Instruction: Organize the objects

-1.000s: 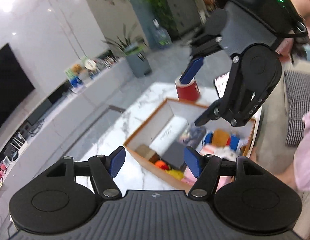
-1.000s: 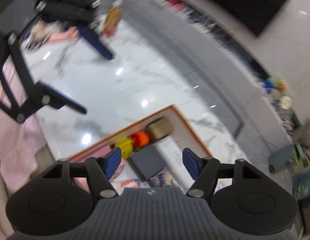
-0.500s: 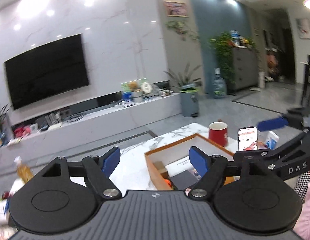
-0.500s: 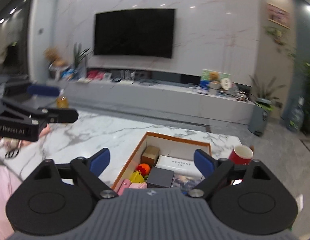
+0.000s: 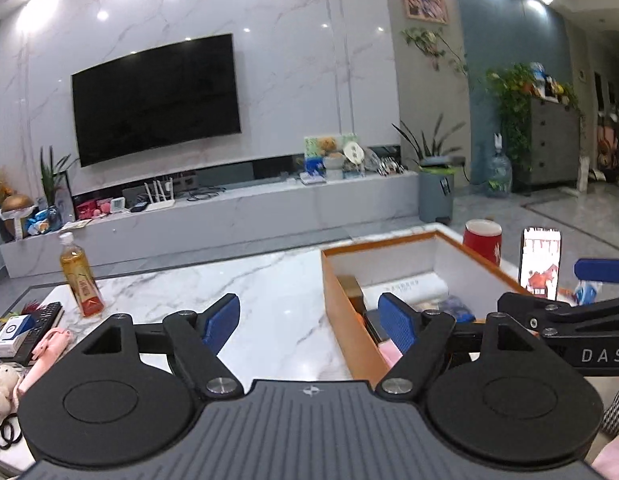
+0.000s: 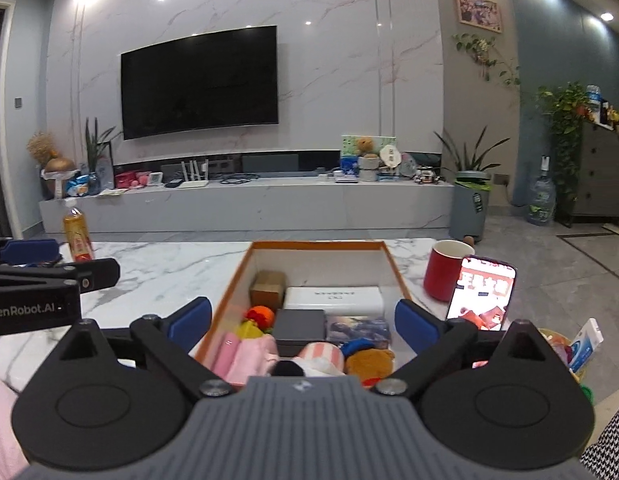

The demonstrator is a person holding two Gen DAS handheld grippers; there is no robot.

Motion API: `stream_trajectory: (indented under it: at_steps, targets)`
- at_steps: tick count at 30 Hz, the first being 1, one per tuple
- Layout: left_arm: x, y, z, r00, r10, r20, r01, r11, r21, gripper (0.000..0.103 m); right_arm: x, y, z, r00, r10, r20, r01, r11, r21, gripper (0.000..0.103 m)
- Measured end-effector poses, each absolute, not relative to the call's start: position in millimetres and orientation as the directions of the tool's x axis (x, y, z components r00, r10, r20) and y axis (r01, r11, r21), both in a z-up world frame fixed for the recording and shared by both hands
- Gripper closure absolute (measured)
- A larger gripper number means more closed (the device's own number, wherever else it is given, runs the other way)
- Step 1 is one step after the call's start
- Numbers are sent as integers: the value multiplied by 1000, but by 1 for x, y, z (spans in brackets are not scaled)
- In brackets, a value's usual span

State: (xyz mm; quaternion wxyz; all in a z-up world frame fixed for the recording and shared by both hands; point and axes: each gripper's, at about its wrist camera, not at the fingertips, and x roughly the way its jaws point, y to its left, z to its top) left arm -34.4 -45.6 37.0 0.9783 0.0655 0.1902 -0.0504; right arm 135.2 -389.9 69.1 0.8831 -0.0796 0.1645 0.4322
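An orange-rimmed white box [image 6: 395, 270] on the marble table [image 6: 169, 268] holds a white carton [image 6: 333, 299], a black box [image 6: 300, 326], a brown cube [image 6: 267, 286], plush toys and pink items. The box also shows at the right of the left wrist view [image 5: 341, 280]. My right gripper [image 6: 303, 320] is open and empty above the box's near end. My left gripper [image 5: 309, 320] is open and empty over the table beside the box's left wall. A tea bottle [image 5: 80, 280], a pink item [image 5: 45, 354] and small boxes [image 5: 13, 332] lie at the table's left end.
A red mug [image 6: 445, 274] and a lit phone [image 6: 482, 294] stand right of the box. A blue-white packet [image 6: 587, 344] sits further right. A TV console [image 6: 245, 200] lies beyond the table. Black hair ties [image 5: 7, 432] lie at the near left edge.
Both grippers have swung from looking down at the table to level, facing the TV wall, and steadied. Both stay open and empty.
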Motion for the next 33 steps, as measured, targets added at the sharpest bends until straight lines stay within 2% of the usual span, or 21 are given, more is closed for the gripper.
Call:
stream_trajectory:
  at_steps: [14, 33]
  targets:
    - [-2, -55, 3, 867, -50, -495, 107, 990, 87, 13, 162, -377, 44, 597, 686, -417, -742, 669, 38, 4]
    - [-6, -51, 11, 856, -31, -516, 105, 988, 114, 13, 163, -379, 41, 595, 681, -426, -746, 666, 22, 4]
